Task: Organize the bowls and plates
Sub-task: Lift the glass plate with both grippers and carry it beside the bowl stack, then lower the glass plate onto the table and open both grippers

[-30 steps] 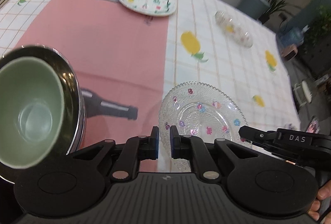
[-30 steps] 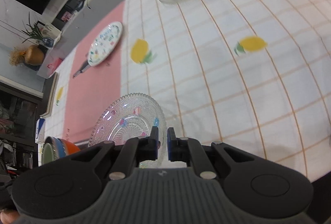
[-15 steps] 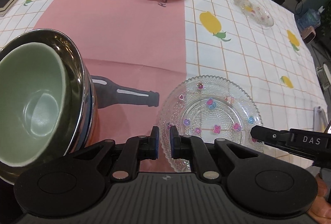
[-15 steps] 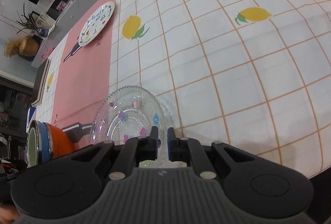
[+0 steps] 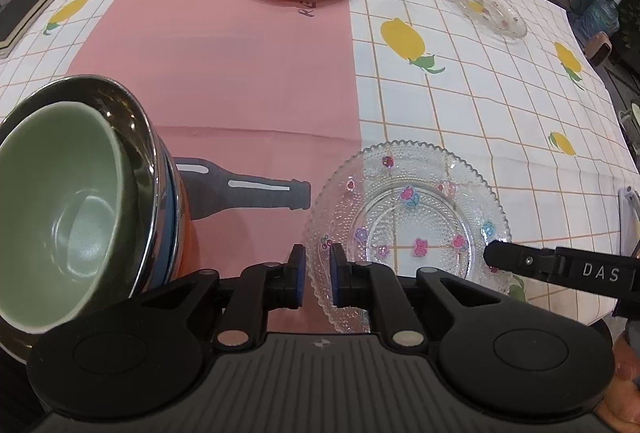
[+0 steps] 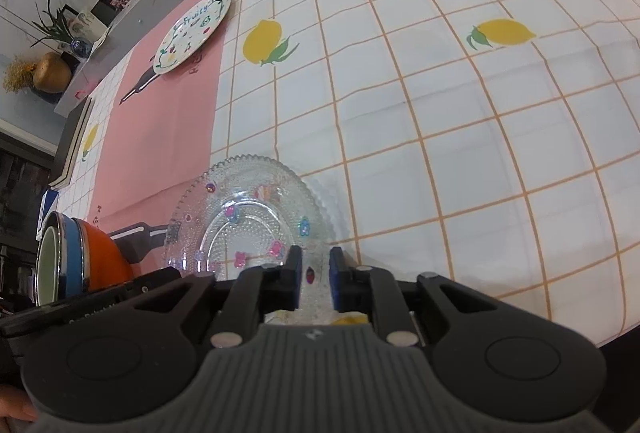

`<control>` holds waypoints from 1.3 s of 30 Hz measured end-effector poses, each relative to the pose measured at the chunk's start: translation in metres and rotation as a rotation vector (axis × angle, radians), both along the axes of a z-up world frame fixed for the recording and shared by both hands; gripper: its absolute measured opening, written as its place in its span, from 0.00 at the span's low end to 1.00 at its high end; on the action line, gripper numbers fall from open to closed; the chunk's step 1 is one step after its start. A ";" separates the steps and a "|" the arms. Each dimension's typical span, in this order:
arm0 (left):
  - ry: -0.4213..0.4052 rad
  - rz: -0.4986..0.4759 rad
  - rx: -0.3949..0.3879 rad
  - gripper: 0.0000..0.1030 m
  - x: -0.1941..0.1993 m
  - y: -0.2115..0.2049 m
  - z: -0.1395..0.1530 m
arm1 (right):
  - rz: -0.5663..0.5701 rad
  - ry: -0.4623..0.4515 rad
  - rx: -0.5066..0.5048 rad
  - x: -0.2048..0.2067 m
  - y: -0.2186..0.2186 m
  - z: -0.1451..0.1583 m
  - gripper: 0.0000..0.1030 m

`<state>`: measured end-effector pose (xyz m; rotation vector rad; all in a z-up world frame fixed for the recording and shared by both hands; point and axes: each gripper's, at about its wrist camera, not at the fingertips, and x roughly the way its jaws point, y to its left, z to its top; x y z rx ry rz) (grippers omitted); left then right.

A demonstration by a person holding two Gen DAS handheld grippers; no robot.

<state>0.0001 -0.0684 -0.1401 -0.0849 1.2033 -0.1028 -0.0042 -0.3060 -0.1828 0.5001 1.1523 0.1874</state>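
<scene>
The right gripper (image 6: 314, 279) pinches the near rim of the glass plate (image 6: 248, 217) at the table's (image 6: 460, 121) near edge. The left gripper (image 5: 317, 279) is nearly closed, holding nothing, beside stacked bowls (image 5: 76, 201).

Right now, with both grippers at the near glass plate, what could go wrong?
1. The glass plate lies near the table edge; both the left gripper and the right gripper straddle its thin rim, so it could slip off.
2. The bowl stack stands close beside it and might get knocked.
</scene>
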 end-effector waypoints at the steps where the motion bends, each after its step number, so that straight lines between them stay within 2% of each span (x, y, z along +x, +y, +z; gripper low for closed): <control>1: -0.002 -0.003 -0.001 0.17 0.000 0.000 0.000 | 0.005 -0.008 -0.011 0.000 0.001 0.002 0.18; 5: -0.037 -0.009 -0.003 0.23 -0.001 0.000 0.009 | 0.023 -0.067 -0.054 -0.002 0.003 0.016 0.31; 8: -0.076 -0.029 0.002 0.27 -0.002 -0.001 0.022 | 0.037 -0.104 -0.096 -0.001 0.005 0.027 0.34; 13: -0.138 -0.061 -0.020 0.28 0.004 0.001 0.049 | 0.056 -0.152 -0.121 0.006 0.009 0.041 0.37; 17: -0.152 -0.079 -0.048 0.28 0.015 0.004 0.069 | 0.075 -0.185 -0.150 0.016 0.017 0.052 0.37; 26: -0.222 -0.080 -0.108 0.28 0.059 0.017 0.122 | 0.085 -0.281 -0.134 0.050 0.030 0.086 0.38; 28: -0.234 -0.075 -0.123 0.28 0.071 0.021 0.130 | 0.078 -0.299 -0.140 0.060 0.034 0.093 0.40; 31: -0.253 -0.072 -0.151 0.29 0.089 0.025 0.137 | 0.069 -0.318 -0.155 0.076 0.038 0.101 0.43; 39: -0.277 -0.037 -0.145 0.32 0.138 0.025 0.134 | 0.013 -0.310 -0.121 0.129 0.044 0.101 0.45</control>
